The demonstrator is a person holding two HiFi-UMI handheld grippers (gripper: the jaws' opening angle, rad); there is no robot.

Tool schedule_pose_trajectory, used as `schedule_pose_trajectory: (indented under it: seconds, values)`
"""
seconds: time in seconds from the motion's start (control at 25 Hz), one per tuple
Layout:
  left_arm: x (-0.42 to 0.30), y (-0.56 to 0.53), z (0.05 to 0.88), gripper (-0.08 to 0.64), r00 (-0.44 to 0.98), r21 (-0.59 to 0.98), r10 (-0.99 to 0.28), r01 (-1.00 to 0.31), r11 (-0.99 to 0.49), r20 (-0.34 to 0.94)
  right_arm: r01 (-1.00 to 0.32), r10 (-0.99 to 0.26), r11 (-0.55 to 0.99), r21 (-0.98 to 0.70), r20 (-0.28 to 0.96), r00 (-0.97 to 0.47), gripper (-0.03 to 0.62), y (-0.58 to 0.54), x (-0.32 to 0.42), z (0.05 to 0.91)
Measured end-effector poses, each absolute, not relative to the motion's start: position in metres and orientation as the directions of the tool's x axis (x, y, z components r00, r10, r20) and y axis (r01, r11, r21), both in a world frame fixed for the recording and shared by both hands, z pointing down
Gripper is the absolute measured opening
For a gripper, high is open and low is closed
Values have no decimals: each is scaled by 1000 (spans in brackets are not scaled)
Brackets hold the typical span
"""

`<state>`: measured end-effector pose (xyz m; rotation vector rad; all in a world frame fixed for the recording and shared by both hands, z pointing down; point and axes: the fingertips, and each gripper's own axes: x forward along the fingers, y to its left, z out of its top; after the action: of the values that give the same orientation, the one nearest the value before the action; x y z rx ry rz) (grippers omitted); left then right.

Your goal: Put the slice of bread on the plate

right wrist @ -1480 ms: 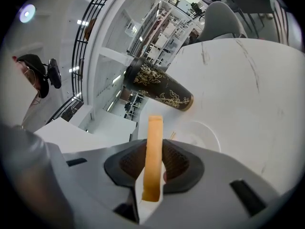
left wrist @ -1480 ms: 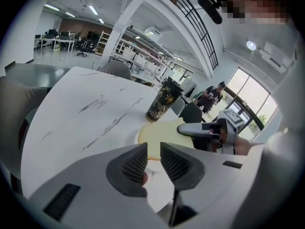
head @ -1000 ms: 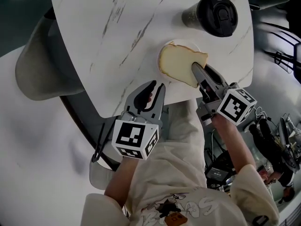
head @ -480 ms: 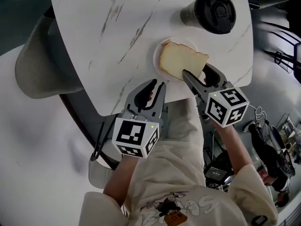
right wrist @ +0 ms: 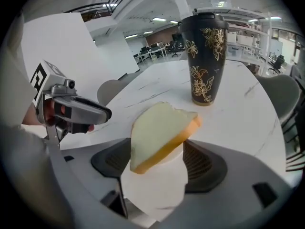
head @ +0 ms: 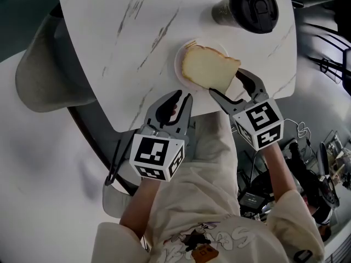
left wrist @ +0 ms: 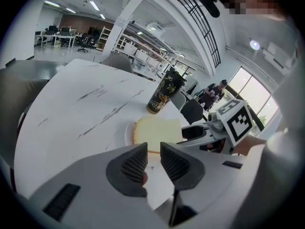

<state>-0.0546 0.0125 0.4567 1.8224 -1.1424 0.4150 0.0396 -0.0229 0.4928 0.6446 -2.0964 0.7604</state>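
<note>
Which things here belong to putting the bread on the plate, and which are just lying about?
In the job: bread; plate; right gripper, whose jaws have just been opening, with the bread's edge between them.
Lying about: cup; chair; left gripper, empty.

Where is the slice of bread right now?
Head view, right of centre: the bread lies on the white plate by the table's near edge, its corner between the right gripper's jaws, just opened.
</note>
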Motion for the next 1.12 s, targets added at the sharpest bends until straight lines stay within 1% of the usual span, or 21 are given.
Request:
schedule_pose_trajectory:
  seconds: [0.12, 0.2, 0.36, 0.48, 0.6, 0.76, 0.84, 0.92, 1.0, 1.12]
  values:
    - [-52, 14, 466, 94, 520, 524, -516, -838, -154, 681, -665, -173, 675, -321, 807, -565, 327, -23, 40, 492]
    - [-48, 14, 472, 94, 528, 525, -503, -835, -163, 684, -664, -161, 666, -341, 803, -574, 360, -22, 39, 491]
    - [-33, 18, 491, 94, 559, 519, -457, -825, -224, 692, -674, -155, 613, -413, 773, -615, 360, -22, 38, 488]
    - [-17, 19, 496, 94, 623, 568, -430, -779, -265, 654, -671, -154, 567, -478, 739, -656, 360, -23, 36, 484]
    - [-9, 15, 498, 94, 641, 590, -430, -763, -265, 636, -660, -142, 527, -535, 711, -689, 360, -23, 33, 482]
    - [-13, 8, 502, 94, 609, 571, -446, -787, -235, 656, -642, -118, 497, -583, 688, -716, 360, -18, 31, 482]
    - [-17, 5, 503, 94, 599, 565, -458, -793, -227, 657, -627, -82, 521, -579, 698, -712, 360, -13, 31, 483]
    - [-22, 2, 503, 94, 588, 557, -467, -801, -221, 660, -603, -30, 577, -551, 724, -690, 360, -3, 32, 487]
    - [-28, 0, 504, 94, 574, 548, -480, -809, -212, 663, -558, 42, 631, -539, 742, -670, 360, 10, 33, 492]
    - [-36, -6, 502, 94, 565, 548, -501, -813, -199, 656, -474, 172, 650, -594, 723, -669, 360, 29, 32, 493]
